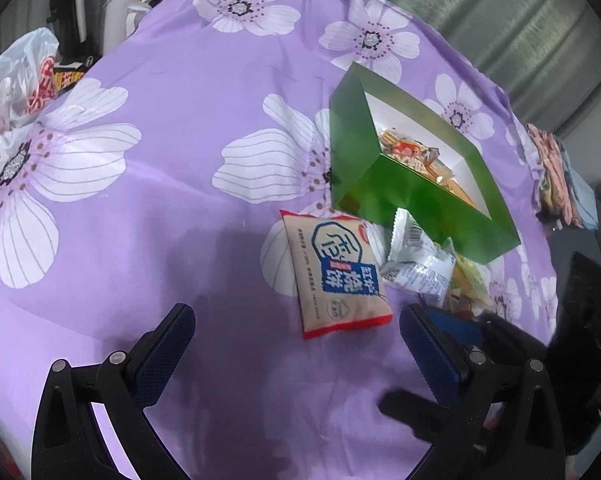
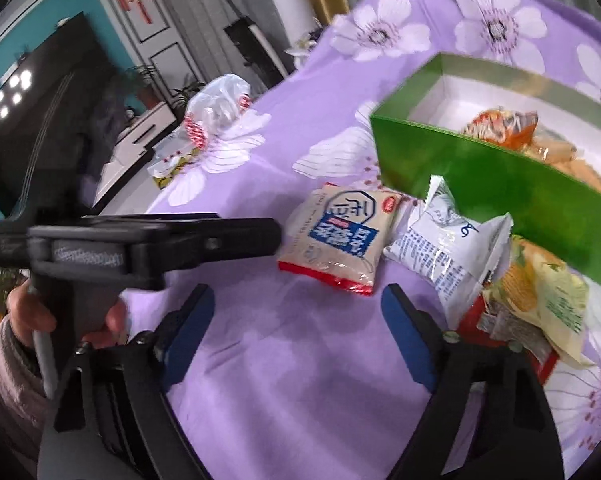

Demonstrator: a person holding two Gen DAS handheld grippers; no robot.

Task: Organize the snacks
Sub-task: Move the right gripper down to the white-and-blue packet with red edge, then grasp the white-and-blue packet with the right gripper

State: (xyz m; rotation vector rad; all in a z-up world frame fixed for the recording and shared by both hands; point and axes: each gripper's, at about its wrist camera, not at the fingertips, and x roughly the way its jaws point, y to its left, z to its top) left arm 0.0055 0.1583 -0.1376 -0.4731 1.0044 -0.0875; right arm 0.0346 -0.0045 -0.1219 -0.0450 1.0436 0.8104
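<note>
A green box (image 1: 400, 196) with a white inside holds several snack packs; it also shows in the right wrist view (image 2: 480, 184). Beside it on the purple flowered cloth lie a beige pack with blue print and red edge (image 1: 332, 276) (image 2: 340, 240), a white pack (image 1: 416, 264) (image 2: 448, 248) and a yellow-green pack (image 2: 540, 296). My left gripper (image 1: 296, 344) is open and empty, just short of the beige pack. My right gripper (image 2: 296, 320) is open and empty, also just short of the beige pack. The left gripper's body (image 2: 140, 248) shows at the left.
A crumpled plastic bag (image 1: 16, 84) (image 2: 208, 120) lies at the cloth's far left edge. Folded patterned fabric (image 1: 560, 176) sits at the right edge. A dark TV (image 2: 40, 112) and furniture stand beyond the table.
</note>
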